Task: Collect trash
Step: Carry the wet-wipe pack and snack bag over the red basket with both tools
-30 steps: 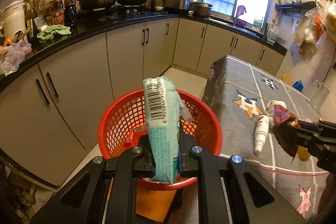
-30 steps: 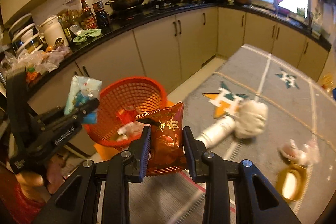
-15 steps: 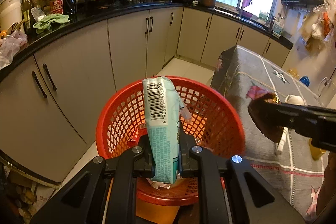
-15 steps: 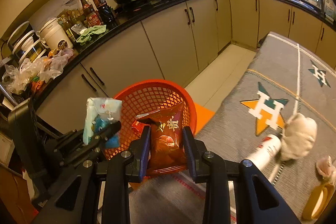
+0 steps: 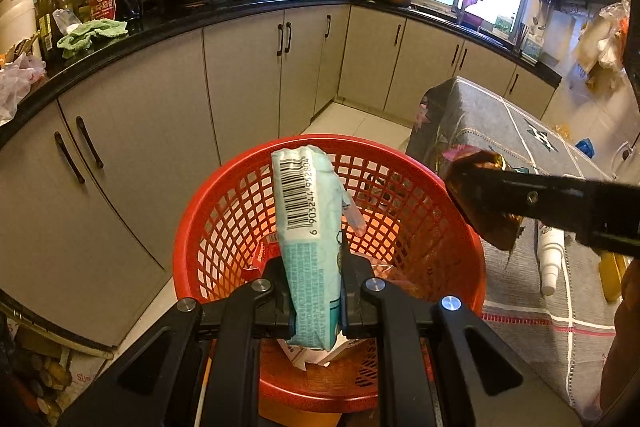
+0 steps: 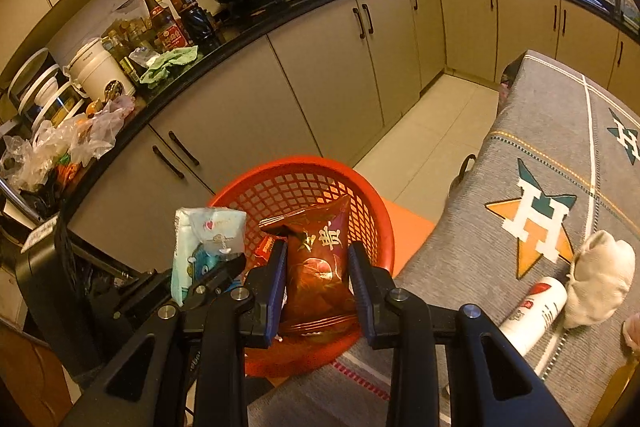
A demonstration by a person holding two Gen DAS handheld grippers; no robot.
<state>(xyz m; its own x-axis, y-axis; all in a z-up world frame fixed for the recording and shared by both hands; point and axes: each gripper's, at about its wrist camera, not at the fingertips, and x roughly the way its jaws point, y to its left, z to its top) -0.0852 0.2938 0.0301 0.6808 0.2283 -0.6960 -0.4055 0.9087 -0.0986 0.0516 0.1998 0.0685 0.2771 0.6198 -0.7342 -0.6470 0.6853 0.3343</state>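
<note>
My left gripper (image 5: 316, 267) is shut on a pale green tissue pack (image 5: 310, 227) with a barcode and holds it upright over the red mesh basket (image 5: 224, 211). My right gripper (image 6: 318, 267) is shut on a dark red snack bag (image 6: 318, 259) and holds it above the near rim of the same basket (image 6: 304, 179). The right gripper with its bag also shows in the left wrist view (image 5: 480, 203), over the basket's right rim. The tissue pack shows in the right wrist view (image 6: 204, 247) to the left. Some wrappers lie in the basket.
The grey clothed table (image 6: 560, 155) stands right of the basket with a white spray bottle (image 6: 532, 311), a crumpled white wad (image 6: 600, 279) and a yellow item (image 5: 610, 275). Kitchen cabinets (image 5: 240, 79) and a cluttered black counter run behind the basket.
Both grippers have moved toward the basket. The right gripper carried the red bag leftward from over the table to the basket's rim. Both grips are unchanged.
</note>
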